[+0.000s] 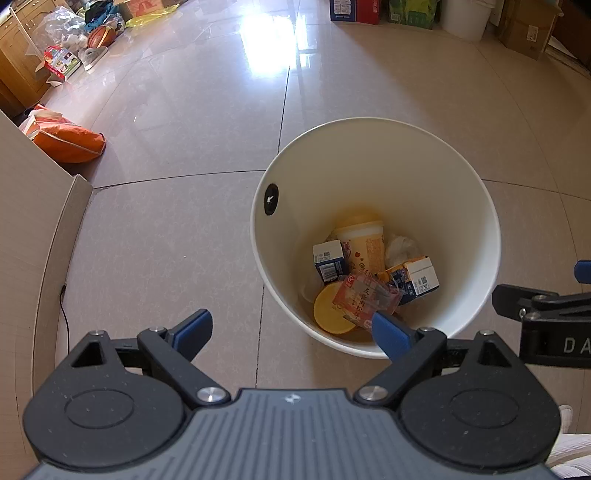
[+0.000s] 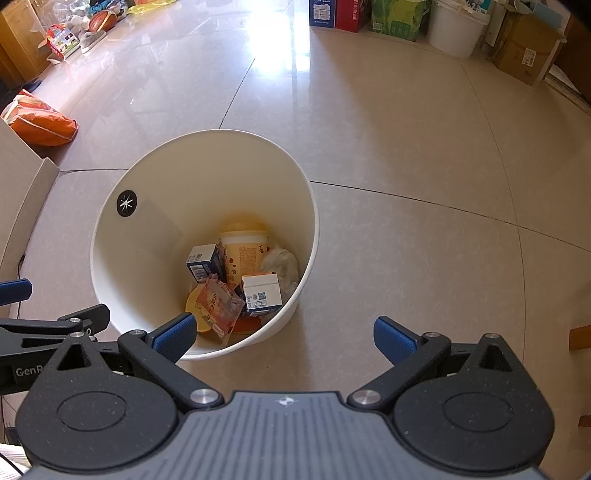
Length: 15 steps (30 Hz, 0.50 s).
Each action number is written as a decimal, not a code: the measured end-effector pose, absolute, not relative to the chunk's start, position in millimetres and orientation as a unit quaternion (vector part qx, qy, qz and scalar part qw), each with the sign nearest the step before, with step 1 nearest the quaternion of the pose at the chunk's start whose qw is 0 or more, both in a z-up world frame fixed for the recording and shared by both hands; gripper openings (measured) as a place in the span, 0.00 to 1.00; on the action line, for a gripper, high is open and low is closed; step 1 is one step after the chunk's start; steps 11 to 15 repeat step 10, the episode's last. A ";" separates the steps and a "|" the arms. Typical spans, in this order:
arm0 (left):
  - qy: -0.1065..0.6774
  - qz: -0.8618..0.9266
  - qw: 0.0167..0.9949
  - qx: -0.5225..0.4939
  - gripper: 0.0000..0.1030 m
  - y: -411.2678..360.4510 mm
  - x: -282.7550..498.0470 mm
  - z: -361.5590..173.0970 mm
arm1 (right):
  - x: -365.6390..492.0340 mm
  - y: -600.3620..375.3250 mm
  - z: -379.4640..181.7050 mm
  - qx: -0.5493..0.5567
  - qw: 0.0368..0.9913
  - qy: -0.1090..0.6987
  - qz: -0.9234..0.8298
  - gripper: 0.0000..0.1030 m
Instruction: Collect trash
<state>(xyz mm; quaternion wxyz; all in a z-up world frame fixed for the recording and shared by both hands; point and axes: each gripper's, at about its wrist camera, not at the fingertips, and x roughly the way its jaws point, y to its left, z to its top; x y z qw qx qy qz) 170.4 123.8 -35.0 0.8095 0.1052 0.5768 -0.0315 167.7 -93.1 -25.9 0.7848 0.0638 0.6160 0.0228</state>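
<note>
A white bin (image 1: 461, 184) (image 2: 147, 177) stands on the tiled floor. Inside lie a yellow cup (image 1: 364, 243) (image 2: 243, 251), two small cartons (image 1: 328, 260) (image 2: 260, 293), a crumpled tissue (image 1: 402, 247) (image 2: 282, 264), a red wrapper (image 1: 364, 299) (image 2: 218, 304) and an orange lid (image 1: 327, 314). My left gripper (image 1: 291, 330) is open over the bin's near left rim, holding nothing. My right gripper (image 2: 284, 334) is open over the near right rim, also with nothing in it. Each gripper shows at the edge of the other's view.
A beige board or tabletop edge (image 1: 33, 229) is at the left with a black cable beside it. An orange bag (image 1: 70, 138) lies on the floor beyond. Boxes, a white bucket (image 2: 456, 27) and a basketball (image 1: 101, 35) line the far walls.
</note>
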 end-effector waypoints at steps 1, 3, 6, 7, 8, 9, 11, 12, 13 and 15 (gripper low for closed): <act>0.577 -0.032 0.809 0.105 0.90 123.8 170.3 -35.1 | 167.7 -93.4 -25.4 0.064 0.785 0.616 0.023 1.00; 0.577 -0.032 0.809 0.104 0.90 124.0 170.7 -34.8 | 167.7 -93.3 -25.2 0.064 0.785 0.616 0.024 1.00; 0.577 -0.031 0.809 0.105 0.90 124.3 170.8 -34.6 | 167.7 -93.1 -24.9 0.062 0.785 0.616 0.025 1.00; 0.577 -0.031 0.809 0.105 0.90 124.0 171.1 -34.6 | 167.7 -93.1 -24.9 0.062 0.785 0.616 0.025 1.00; 0.577 -0.031 0.809 0.105 0.90 123.9 171.1 -34.5 | 167.6 -92.9 -24.7 0.062 0.785 0.616 0.025 1.00; 0.577 -0.031 0.809 0.105 0.90 123.5 171.2 -34.8 | 167.5 -92.7 -24.7 0.063 0.785 0.616 0.026 1.00; 0.577 -0.031 0.809 0.106 0.90 123.3 171.1 -34.8 | 167.6 -92.8 -24.9 0.063 0.785 0.616 0.026 1.00; 0.577 -0.031 0.809 0.106 0.90 123.3 171.1 -34.8 | 167.6 -92.8 -24.9 0.063 0.785 0.616 0.026 1.00; 0.577 -0.031 0.809 0.106 0.90 123.3 171.1 -34.8 | 167.6 -92.8 -24.9 0.063 0.785 0.616 0.026 1.00; 0.577 -0.031 0.809 0.106 0.90 123.3 171.1 -34.8 | 167.6 -92.8 -24.9 0.063 0.785 0.616 0.026 1.00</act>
